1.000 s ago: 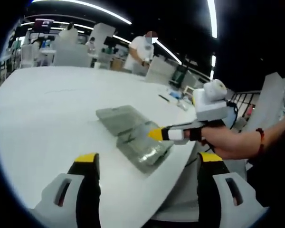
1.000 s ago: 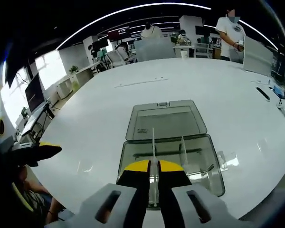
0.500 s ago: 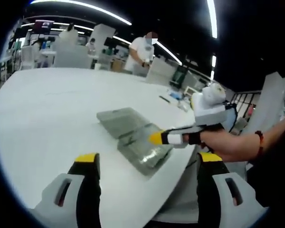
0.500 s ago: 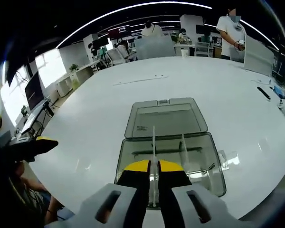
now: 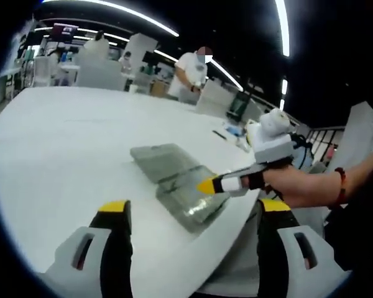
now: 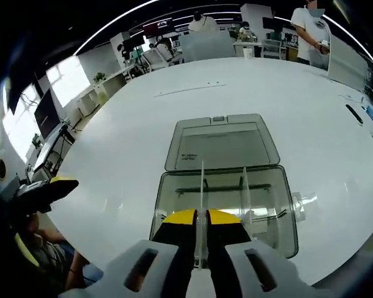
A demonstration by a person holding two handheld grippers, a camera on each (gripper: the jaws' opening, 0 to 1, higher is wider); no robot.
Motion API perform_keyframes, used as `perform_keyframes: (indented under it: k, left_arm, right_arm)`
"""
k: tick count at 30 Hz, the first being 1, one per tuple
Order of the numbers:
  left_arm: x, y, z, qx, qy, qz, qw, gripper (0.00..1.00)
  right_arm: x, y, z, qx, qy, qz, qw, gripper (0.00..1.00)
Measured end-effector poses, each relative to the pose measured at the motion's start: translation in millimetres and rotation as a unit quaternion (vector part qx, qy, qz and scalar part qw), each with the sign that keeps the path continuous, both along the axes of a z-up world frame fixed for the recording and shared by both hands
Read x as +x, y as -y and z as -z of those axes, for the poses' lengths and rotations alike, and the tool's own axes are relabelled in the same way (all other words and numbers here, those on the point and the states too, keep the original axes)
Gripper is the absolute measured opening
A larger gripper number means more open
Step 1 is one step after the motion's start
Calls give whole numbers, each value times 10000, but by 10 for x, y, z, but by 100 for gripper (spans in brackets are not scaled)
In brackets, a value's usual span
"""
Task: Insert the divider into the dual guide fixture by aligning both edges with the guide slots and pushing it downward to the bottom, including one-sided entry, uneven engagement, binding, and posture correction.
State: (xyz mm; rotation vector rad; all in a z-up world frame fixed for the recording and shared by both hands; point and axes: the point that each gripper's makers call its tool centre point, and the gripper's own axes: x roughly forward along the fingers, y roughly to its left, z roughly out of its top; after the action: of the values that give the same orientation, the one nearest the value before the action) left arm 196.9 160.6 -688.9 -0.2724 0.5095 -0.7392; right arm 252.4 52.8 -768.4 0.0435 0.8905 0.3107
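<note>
A clear plastic box, the guide fixture (image 6: 224,202), lies on the white table with its lid (image 6: 222,143) folded open behind it. My right gripper (image 6: 199,218) is shut on a thin clear divider (image 6: 202,186) that stands on edge over the near left part of the box. A second clear divider (image 6: 242,189) stands upright inside the box to its right. In the left gripper view the box (image 5: 189,195) sits mid-table and the right gripper (image 5: 212,184) reaches in from the right over it. My left gripper (image 5: 189,214) hangs open near the table's front edge, holding nothing.
The white table (image 6: 112,143) is broad and round-edged. A pen-like object (image 6: 355,114) and small items lie at its far right. People (image 5: 189,71) stand and sit at desks beyond it. A person's arm (image 5: 311,186) holds the right gripper.
The right gripper has tipped down and moved slightly forward over the box, still shut on the divider. The left gripper's view shifted a little; its jaws stay open.
</note>
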Motion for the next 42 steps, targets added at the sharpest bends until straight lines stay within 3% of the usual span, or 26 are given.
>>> perform_keyframes:
  k: [18, 25, 27, 31, 42]
  left_arm:
    - [147, -99, 1, -25, -23, -220, 9998, 81]
    - [158, -63, 25, -32, -52, -168, 9998, 81]
    - [164, -49, 26, -45, -68, -149, 9999, 81]
    - [173, -32, 21, -42, -59, -113, 9999, 81]
    - [163, -77, 25, -35, -75, -182, 9998, 81]
  right_arm:
    - [18, -19, -34, -164, -305, -192, 9992, 0]
    - [5, 1, -137, -149, -29, -99, 9998, 0]
    - [9, -21, -132, 26, -74, 9, 10000, 0]
    - [1, -31, -67, -116, -73, -67, 9999, 0]
    - [21, -15, -109, 66, 13, 101, 9999, 0]
